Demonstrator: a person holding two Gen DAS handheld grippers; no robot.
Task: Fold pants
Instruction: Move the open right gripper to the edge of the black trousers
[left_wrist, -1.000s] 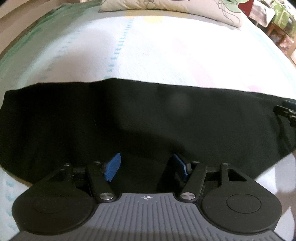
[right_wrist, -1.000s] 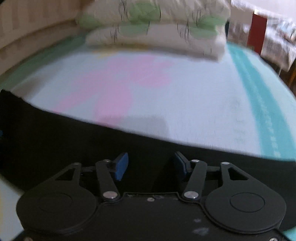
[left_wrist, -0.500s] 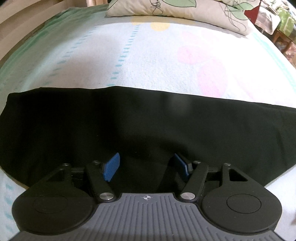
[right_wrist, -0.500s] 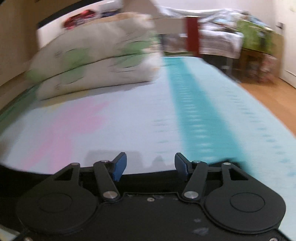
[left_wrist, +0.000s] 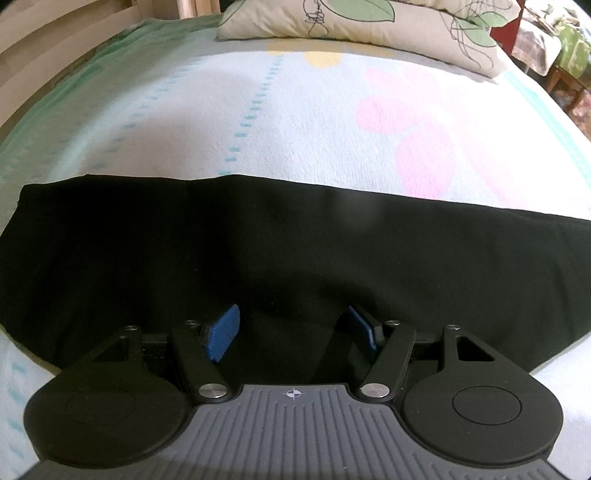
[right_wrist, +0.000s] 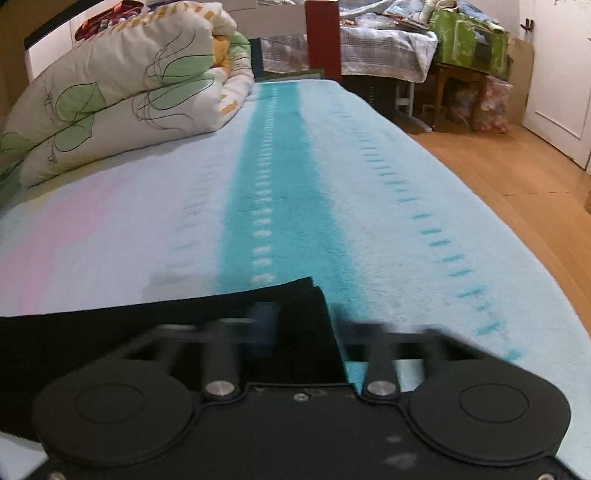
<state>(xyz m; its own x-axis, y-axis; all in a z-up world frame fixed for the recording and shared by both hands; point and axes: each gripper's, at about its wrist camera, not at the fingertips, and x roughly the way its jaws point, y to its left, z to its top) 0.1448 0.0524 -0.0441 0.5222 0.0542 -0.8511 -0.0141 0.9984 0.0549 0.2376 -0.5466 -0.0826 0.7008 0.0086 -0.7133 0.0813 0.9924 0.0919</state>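
Black pants (left_wrist: 295, 251) lie flat across the bed in a long band. My left gripper (left_wrist: 293, 332) is open and empty, low over the near part of the pants. In the right wrist view one end of the pants (right_wrist: 258, 317) shows, its corner at the teal stripe. My right gripper (right_wrist: 306, 328) is open and empty, straddling that end's right edge; its fingers are motion-blurred.
The bed has a pale blanket (left_wrist: 295, 122) with pink flowers and a teal stripe (right_wrist: 273, 177). A leaf-print pillow (left_wrist: 369, 26) and folded quilt (right_wrist: 122, 88) lie at the far end. The bed's right edge (right_wrist: 517, 258) drops to a wooden floor (right_wrist: 535, 166) with furniture.
My right gripper has swung right along the pants to their end, which now shows. My left gripper has stayed over the pants, shifting slightly. Both stay open.
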